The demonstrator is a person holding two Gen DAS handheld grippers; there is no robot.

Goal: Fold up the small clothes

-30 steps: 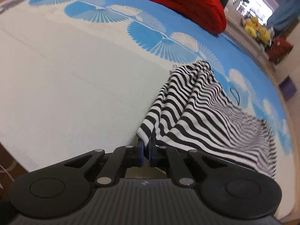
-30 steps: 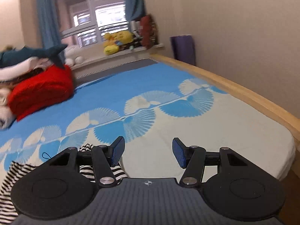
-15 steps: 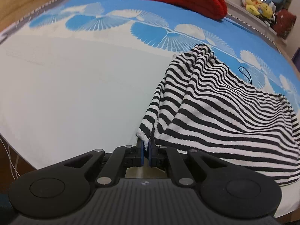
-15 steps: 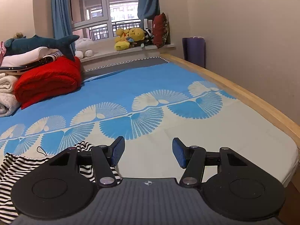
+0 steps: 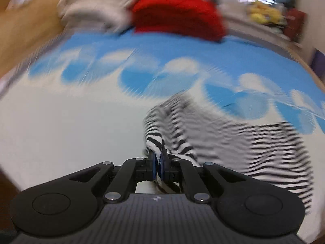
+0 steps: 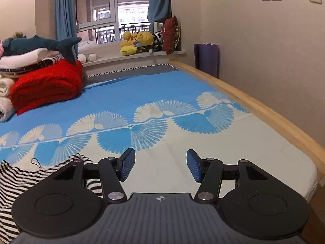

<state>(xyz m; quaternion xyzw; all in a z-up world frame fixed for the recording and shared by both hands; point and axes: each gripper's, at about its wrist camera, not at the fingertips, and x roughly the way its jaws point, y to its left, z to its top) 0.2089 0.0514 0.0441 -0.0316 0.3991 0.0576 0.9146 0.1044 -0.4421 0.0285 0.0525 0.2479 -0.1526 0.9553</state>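
One soft, light striped garment (image 5: 233, 142), limp and likely to sag, pinched at its hemmed corner by left tool (image 5: 159, 158); right tool (image 6: 160, 166) agape, empty.

place: home bedroom | cues: bed (image 6: 182, 93), window (image 6: 113, 16), plush toys (image 6: 138, 42)

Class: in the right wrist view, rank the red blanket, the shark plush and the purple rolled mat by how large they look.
1. red blanket
2. shark plush
3. purple rolled mat
All three lie far from the camera at differing depths, so true sizes stay unsure.
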